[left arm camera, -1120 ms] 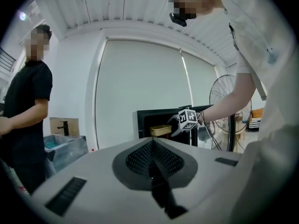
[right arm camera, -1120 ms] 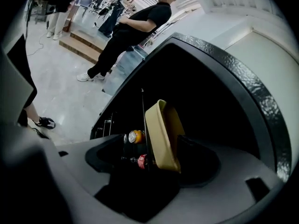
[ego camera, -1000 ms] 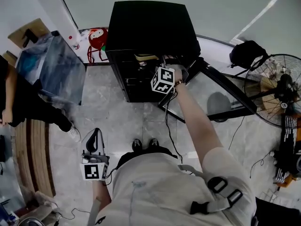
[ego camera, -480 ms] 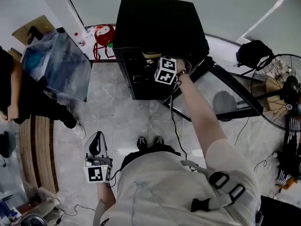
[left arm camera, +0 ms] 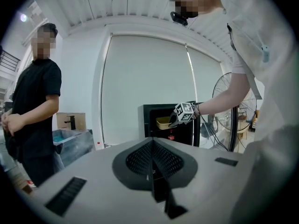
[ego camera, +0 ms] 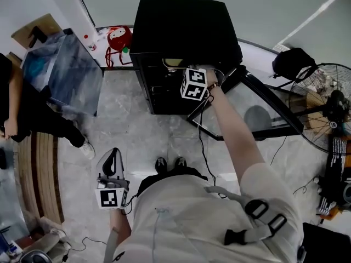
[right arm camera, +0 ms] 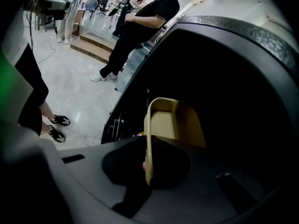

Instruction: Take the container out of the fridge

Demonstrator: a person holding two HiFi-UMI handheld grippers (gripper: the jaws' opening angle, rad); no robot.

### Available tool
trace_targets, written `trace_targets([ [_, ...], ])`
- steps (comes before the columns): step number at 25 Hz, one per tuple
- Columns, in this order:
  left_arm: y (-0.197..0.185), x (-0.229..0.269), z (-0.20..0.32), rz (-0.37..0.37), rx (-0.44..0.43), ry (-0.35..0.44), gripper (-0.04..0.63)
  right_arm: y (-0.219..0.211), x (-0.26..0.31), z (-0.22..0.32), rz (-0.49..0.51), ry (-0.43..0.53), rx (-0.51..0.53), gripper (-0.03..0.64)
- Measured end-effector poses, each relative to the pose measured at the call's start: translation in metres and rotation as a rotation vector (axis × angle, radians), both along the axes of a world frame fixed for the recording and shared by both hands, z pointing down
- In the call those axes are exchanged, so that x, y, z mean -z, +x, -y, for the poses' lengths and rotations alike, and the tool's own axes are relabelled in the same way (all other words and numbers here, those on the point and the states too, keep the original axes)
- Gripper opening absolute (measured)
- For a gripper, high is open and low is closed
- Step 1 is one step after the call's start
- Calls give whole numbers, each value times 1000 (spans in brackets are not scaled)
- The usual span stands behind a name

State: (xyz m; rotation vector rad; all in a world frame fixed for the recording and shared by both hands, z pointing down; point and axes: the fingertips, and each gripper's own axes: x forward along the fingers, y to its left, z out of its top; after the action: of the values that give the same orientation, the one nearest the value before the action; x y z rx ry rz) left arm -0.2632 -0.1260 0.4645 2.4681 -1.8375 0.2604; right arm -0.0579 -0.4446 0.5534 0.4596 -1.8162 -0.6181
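In the head view, the right gripper [ego camera: 182, 70] is being held inside the open black fridge [ego camera: 181, 26], at the yellow container [ego camera: 172, 62] in the fridge's upper part. The left gripper [ego camera: 111, 156] is being held low beside the person's hip, well apart from the fridge.

In the left gripper view, that gripper's jaws are being held together with nothing between them. The container is being shown inside the fridge opening, with the right gripper at its near edge.

In the right gripper view, the jaws have just been closing, and the container's rim is being pinched between them. The container is being shown within the dark fridge, its pale inside turned towards the camera.
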Motion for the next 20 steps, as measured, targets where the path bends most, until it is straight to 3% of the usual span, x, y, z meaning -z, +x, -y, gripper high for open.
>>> trace_targets([
  [9,4,-1,5,-7,-31,24,6,5,14,-61,-28,-27,50,35],
  [20,22,4,17,-24,-101,60,6,12,27,-192,-23,-140,44,29],
])
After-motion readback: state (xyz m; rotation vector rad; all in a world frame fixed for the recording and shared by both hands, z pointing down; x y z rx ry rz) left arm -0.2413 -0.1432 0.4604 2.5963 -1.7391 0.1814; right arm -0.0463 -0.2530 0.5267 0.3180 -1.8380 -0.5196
